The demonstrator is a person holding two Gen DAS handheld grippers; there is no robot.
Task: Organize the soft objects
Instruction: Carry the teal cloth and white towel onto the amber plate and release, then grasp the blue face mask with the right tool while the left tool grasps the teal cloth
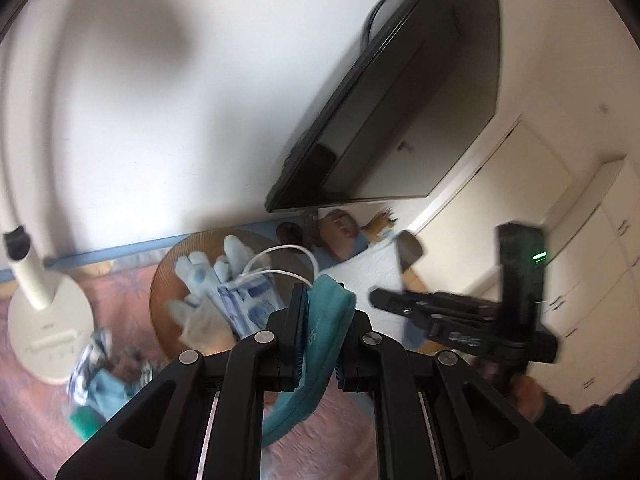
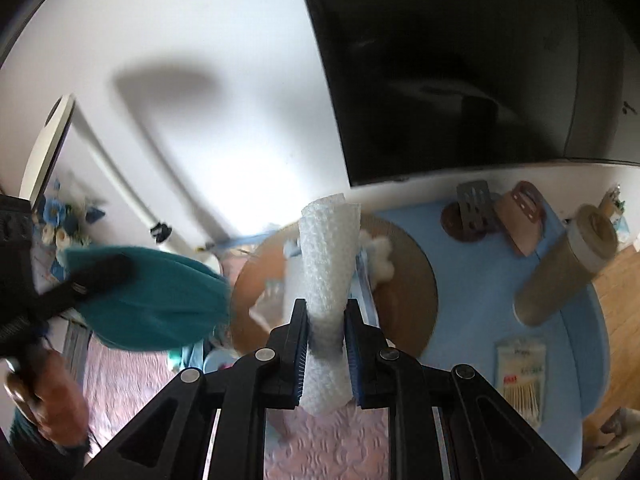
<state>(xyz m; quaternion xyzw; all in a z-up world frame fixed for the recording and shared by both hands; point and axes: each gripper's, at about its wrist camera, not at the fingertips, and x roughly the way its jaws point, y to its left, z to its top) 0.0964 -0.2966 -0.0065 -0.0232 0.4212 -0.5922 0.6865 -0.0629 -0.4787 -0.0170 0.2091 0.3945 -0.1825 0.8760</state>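
My left gripper is shut on a teal padded fabric piece that hangs down between its fingers. Just beyond it lies a round brown tray holding pale gloves and a blue-and-white packet with a white cord. My right gripper is shut on an upright roll of white bubble wrap, held above the same tray. In the right wrist view the teal piece is blurred at the left, in the left gripper. The right gripper shows in the left wrist view too.
A white lamp base stands left, with crumpled fabric beside it. A dark screen hangs on the wall. On the blue mat lie a brown tube, a cotton swab pack and small brown items.
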